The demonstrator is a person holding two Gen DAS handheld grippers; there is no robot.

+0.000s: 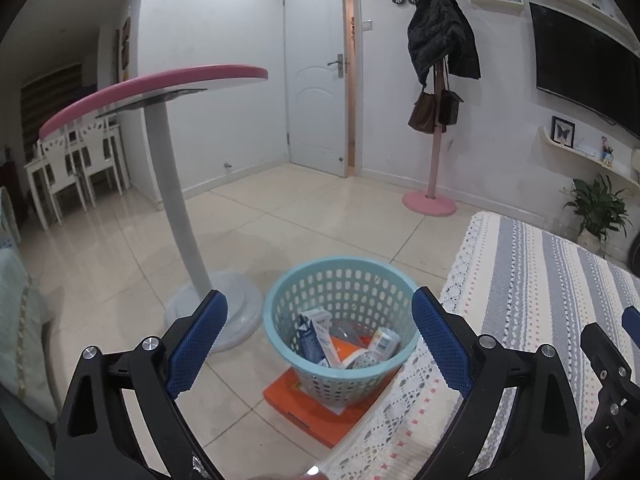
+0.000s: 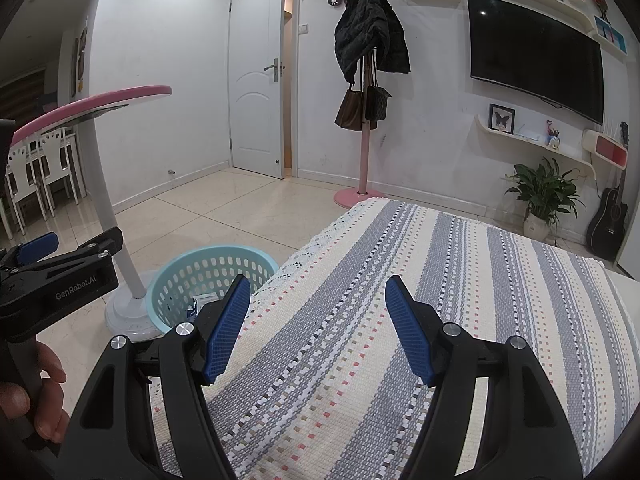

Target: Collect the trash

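A light blue plastic basket (image 1: 280,312) stands on the floor on an orange box (image 1: 288,396), beside the table with the striped cloth (image 1: 532,312). It holds a blue and white carton (image 1: 314,334), a small white box (image 1: 385,344) and other scraps. My left gripper (image 1: 320,304) is open and empty, above and in front of the basket. My right gripper (image 2: 318,288) is open and empty over the striped cloth (image 2: 440,260). The basket also shows in the right wrist view (image 2: 176,276), left of the table, with the left gripper (image 2: 60,264) above it.
A pink-topped pedestal table (image 1: 160,84) stands left of the basket, its round base (image 1: 236,304) close by. A pink coat stand (image 1: 434,152) with a jacket and bags, a white door (image 1: 316,80), a wall TV (image 2: 536,56), a potted plant (image 2: 544,196) and a guitar (image 2: 610,220) lie beyond.
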